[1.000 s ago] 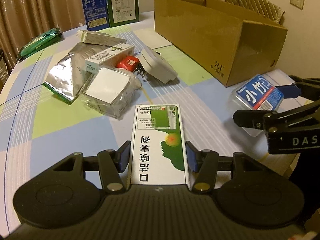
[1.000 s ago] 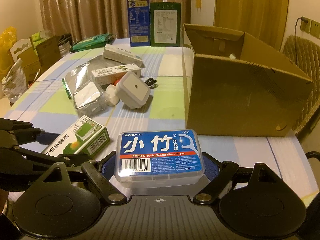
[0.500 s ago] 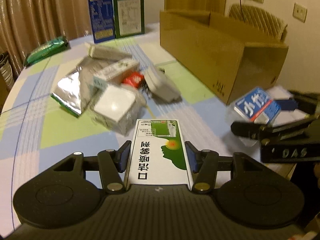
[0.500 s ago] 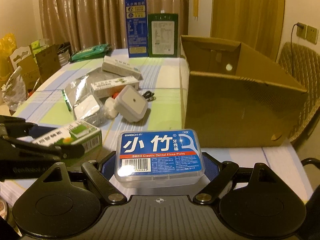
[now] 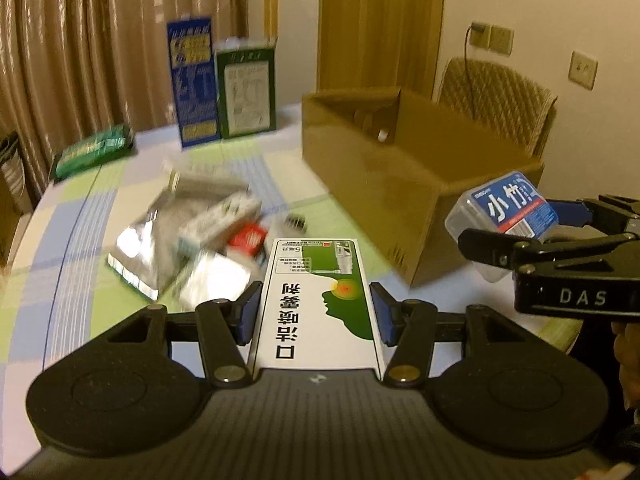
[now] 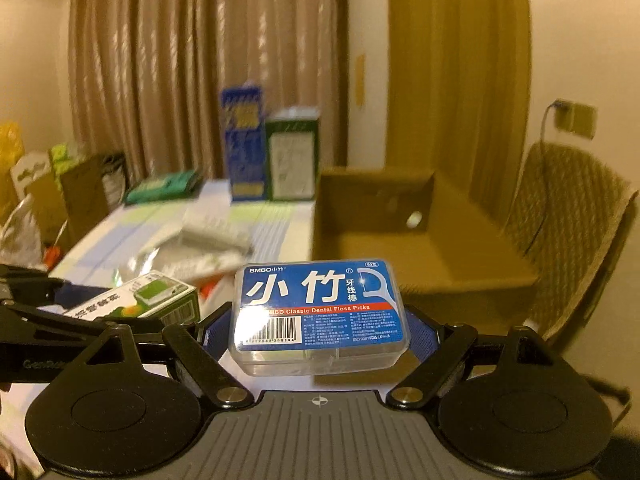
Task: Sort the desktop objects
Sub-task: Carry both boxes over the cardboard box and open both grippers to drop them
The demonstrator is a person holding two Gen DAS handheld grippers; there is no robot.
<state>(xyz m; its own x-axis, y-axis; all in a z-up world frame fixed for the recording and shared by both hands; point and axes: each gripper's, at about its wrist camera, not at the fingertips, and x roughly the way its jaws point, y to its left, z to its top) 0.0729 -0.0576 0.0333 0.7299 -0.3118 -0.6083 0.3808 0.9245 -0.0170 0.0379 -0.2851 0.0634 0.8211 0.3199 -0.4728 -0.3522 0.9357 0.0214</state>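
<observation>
Since both loads ride airborne near the cardboard box [image 5: 404,184], collision's the risk: left gripper [image 5: 316,312] pinching green-white medicine carton [image 5: 320,300], right gripper [image 6: 320,332] clamping BMBO floss-pick case [image 6: 320,312], side by side. Box wall in the way; clip it & the grip slips. Beyond: foil pouch [image 5: 144,248], blurred clutter, upright cartons [image 5: 224,84].

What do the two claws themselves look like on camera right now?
Both are matte black. The left claw has two round discs on a ribbed grey base, black linkage arms with brass-coloured pivot pins, and blue pads. The right claw matches, with blue pads; from the left wrist view its side reads "DAS". No cables or sleeves show.
</observation>
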